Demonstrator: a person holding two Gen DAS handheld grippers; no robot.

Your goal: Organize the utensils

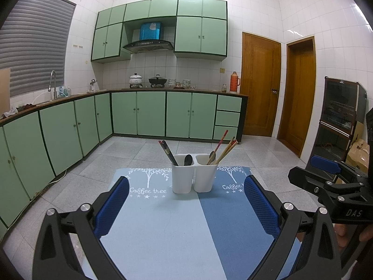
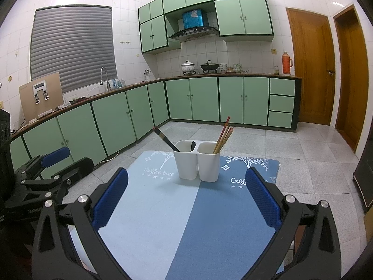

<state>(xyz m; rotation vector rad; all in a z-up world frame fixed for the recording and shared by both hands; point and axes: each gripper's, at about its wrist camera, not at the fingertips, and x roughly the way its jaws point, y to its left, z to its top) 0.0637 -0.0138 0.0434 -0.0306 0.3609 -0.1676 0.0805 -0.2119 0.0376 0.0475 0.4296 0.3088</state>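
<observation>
Both the left gripper (image 1: 186,206) and the right gripper (image 2: 186,198) are spread wide and hold nothing above the two-tone blue mat (image 1: 163,221), and ahead of them, between their fingers, stands a white two-compartment utensil holder (image 1: 194,175) with dark chopsticks (image 1: 168,151) and a dark spoon (image 1: 188,159) in its left compartment, and wooden chopsticks (image 1: 227,149) and a metal spoon (image 1: 212,155) in its right.

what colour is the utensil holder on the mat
White: the utensil holder shows best in the left wrist view.

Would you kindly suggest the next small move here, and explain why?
Probably ease the right tongs toward the white holder. Both tongs are open and empty, the left tongs too, and dark chopsticks sit apart from the wooden chopsticks.
</observation>
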